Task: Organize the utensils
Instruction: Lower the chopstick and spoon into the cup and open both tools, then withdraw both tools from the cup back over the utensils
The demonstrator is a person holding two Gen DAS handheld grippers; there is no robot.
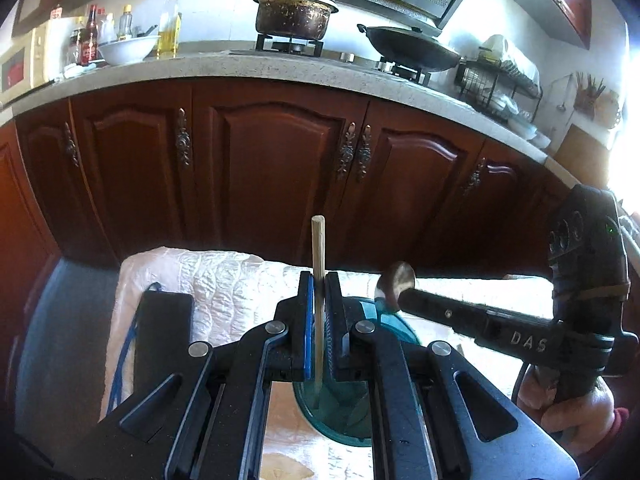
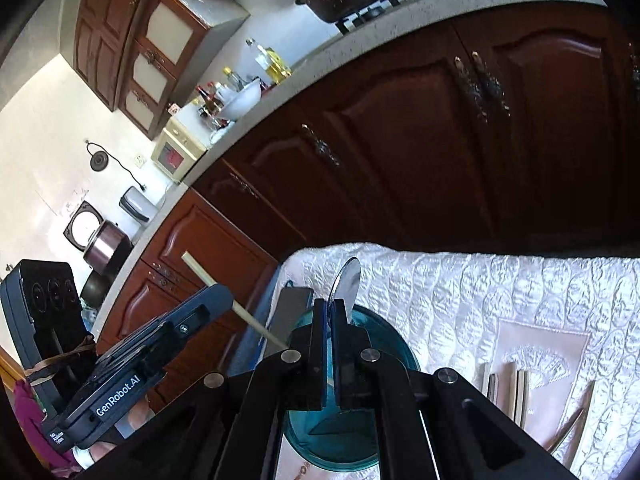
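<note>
Over the quilted table (image 1: 224, 276), left gripper (image 1: 319, 320) clamps chopstick (image 1: 318, 248); right gripper (image 2: 330, 320) pinches spoon (image 2: 347, 278).

My left gripper (image 1: 319, 300) holds a chopstick (image 1: 318, 248) upright over the cup (image 2: 384, 336) on the cloth (image 2: 500, 292). My right gripper (image 2: 329, 312), just right of it, holds a spoon (image 2: 347, 280) above the same cup. More utensils (image 2: 516, 396) lie right of the cup.

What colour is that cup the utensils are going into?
The cup is see-through teal blue, clearest in the right wrist view.
</note>
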